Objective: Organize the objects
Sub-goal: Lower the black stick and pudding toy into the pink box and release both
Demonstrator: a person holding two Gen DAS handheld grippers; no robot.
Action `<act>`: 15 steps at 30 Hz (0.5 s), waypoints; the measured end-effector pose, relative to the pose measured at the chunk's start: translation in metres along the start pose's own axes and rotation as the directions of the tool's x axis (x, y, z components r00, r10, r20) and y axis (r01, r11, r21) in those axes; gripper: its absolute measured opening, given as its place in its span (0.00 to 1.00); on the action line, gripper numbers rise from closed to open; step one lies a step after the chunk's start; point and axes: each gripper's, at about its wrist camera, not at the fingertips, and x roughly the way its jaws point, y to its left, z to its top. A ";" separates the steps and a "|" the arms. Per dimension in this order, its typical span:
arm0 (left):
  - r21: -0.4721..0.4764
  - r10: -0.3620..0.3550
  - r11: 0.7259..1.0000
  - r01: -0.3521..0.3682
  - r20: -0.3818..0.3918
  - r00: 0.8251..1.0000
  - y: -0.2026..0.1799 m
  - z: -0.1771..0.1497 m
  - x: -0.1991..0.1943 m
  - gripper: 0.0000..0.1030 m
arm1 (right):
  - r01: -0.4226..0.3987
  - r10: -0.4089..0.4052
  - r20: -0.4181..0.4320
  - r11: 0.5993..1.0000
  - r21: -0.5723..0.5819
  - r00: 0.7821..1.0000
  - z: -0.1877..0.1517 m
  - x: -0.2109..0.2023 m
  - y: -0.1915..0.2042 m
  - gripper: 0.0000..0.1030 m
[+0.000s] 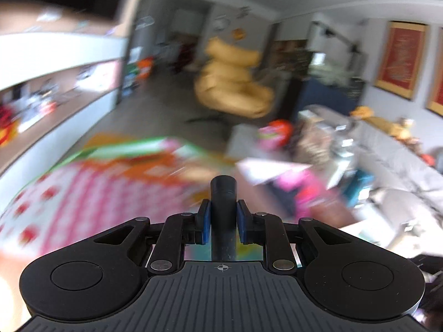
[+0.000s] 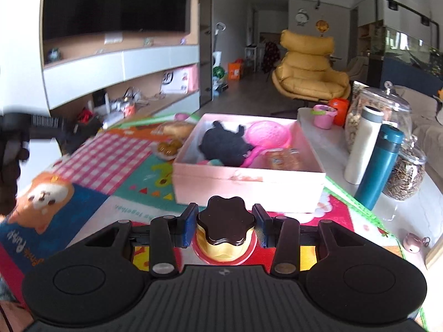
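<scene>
Nearest in the right wrist view, the right claw [image 2: 225, 228] is closed on a toy pudding [image 2: 225, 231], a yellow cup shape with a dark brown flower-shaped top on a red saucer. The blue pads press its two sides below the brown cap, a hold that likely keeps the toy level so it can be carried upright. It hangs just above the colourful play mat [image 2: 110, 166] that covers the tabletop [image 2: 409, 210].

Just beyond the toy stands the open pink box [image 2: 249, 185], its near wall facing the claw. It already holds a black plush toy [image 2: 224, 145] and a pink strainer [image 2: 268, 135], so the box seems to be the collecting place, and the pudding is probably headed over that wall.

Right of the box, a white flask [image 2: 364, 145] and a teal flask [image 2: 380, 163] stand upright beside glass jars [image 2: 407, 171], apart from the toys.

In the left wrist view, which is badly blurred, the left claw [image 1: 223, 221] grips a dark cylindrical handle [image 1: 223, 210] pointing forward, held above the mat; what it belongs to cannot be told. Far back sits a yellow armchair [image 2: 308, 69].
</scene>
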 end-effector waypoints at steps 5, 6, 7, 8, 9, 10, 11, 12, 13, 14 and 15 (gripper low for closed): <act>-0.028 -0.151 0.988 0.151 -0.002 0.989 -0.067 0.040 0.056 0.22 | 0.022 -0.024 0.037 0.999 0.038 0.999 0.003 0.000 -0.017 0.41; -0.066 -0.183 0.981 0.182 -0.014 0.983 -0.073 0.041 0.071 0.22 | 0.026 -0.027 0.036 0.999 0.046 0.999 0.003 0.002 -0.020 0.41; -0.096 -0.206 0.975 0.202 -0.034 0.978 -0.079 0.039 0.087 0.22 | 0.030 -0.032 0.034 0.998 0.055 0.999 0.004 0.004 -0.023 0.41; -0.101 -0.211 0.974 0.203 -0.082 0.974 -0.086 0.033 0.108 0.23 | 0.035 -0.037 0.030 0.997 0.064 0.999 0.003 0.006 -0.026 0.41; -0.077 -0.189 0.981 0.180 -0.134 0.973 -0.092 0.025 0.124 0.23 | 0.039 -0.041 0.027 0.997 0.072 0.999 0.004 0.007 -0.028 0.41; -0.046 -0.147 0.989 0.142 -0.169 0.975 -0.097 0.016 0.135 0.22 | 0.042 -0.045 0.027 0.996 0.078 0.999 0.003 0.007 -0.030 0.41; -0.026 -0.115 0.993 0.112 -0.170 0.979 -0.098 0.006 0.140 0.23 | 0.047 -0.050 0.028 0.996 0.081 0.998 0.003 0.006 -0.033 0.41; -0.030 -0.120 0.993 0.116 -0.155 0.981 -0.095 0.000 0.139 0.23 | 0.052 -0.055 0.031 0.995 0.082 0.998 0.003 0.005 -0.035 0.41; -0.043 -0.135 0.991 0.130 -0.142 0.981 -0.090 -0.004 0.136 0.23 | 0.056 -0.059 0.036 0.995 0.080 0.998 0.003 0.003 -0.037 0.41; -0.058 -0.144 0.989 0.138 -0.124 0.982 -0.084 -0.006 0.129 0.23 | 0.057 -0.060 0.041 0.995 0.080 0.997 0.004 0.002 -0.040 0.41; -0.055 -0.144 0.989 0.139 -0.104 0.984 -0.078 -0.007 0.120 0.23 | 0.059 -0.062 0.043 0.995 0.081 0.997 0.005 0.002 -0.042 0.41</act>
